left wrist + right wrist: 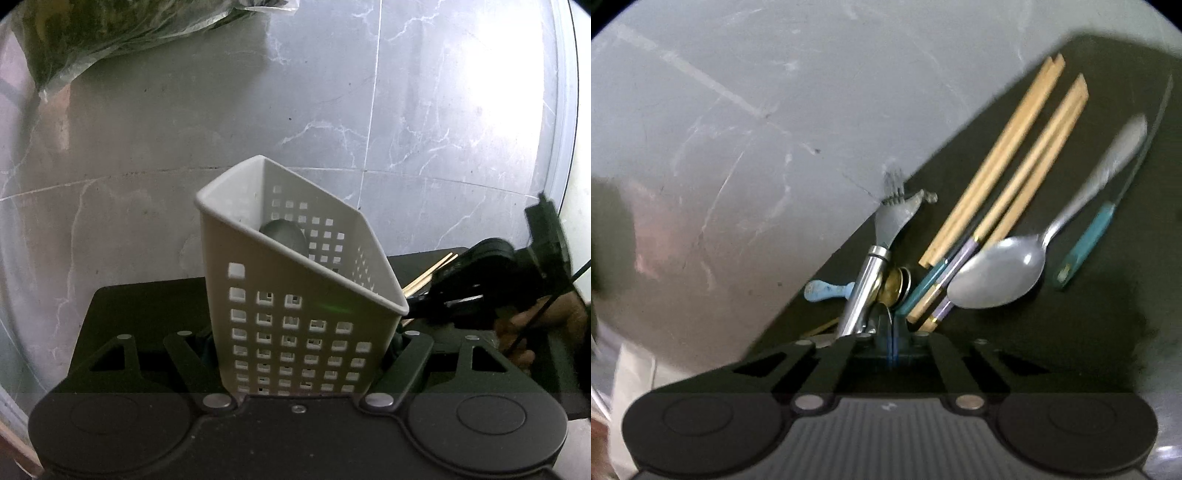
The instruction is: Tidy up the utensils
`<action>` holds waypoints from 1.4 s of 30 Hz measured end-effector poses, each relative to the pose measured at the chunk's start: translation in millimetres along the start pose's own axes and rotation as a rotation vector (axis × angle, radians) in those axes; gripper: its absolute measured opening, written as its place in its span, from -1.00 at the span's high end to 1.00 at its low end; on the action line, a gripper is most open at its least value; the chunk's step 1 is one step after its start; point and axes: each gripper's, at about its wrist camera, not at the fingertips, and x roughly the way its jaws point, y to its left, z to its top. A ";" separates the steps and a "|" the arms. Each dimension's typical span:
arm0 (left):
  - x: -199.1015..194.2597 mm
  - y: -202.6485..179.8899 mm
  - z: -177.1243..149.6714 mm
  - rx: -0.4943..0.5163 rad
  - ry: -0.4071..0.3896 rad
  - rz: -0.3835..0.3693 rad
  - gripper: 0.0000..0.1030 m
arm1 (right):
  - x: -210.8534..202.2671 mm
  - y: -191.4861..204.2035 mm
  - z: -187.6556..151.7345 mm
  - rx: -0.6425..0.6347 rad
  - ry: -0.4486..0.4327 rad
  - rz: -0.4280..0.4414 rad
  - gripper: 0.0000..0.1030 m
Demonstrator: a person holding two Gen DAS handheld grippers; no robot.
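We had the left gripper (301, 354) clamped on the caddy (295, 288), right gripper (893, 328) shut, maybe pinching something, so next: drop utensils in.

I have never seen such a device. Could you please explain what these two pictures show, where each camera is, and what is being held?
A person holds a two-finger gripper in each hand; each carries a camera looking along its fingers. In the left view, the left gripper clamps a white perforated basket standing on a dark mat. In the right view, the right gripper is closed above the mat, at the near end of a utensil pile: wooden chopsticks, a spoon and a fork. What exactly it grips is unclear.
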 end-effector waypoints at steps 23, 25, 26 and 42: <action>-4.4 6.7 -10.9 0.014 -0.026 -0.037 -0.51 | -159.4 160.5 -4.4 -0.875 -0.321 -0.049 1.00; -4.8 6.6 -11.4 0.015 -0.027 -0.037 -0.51 | -159.0 178.1 -12.9 -0.945 -0.310 0.003 1.00; -4.3 6.4 -10.8 0.013 -0.027 -0.036 -0.51 | -155.3 184.3 -17.8 -0.979 -0.295 0.021 1.00; -2.5 4.4 -9.0 0.007 -0.024 -0.029 -0.51 | -114.3 177.4 -47.4 -1.002 -0.127 0.070 -0.65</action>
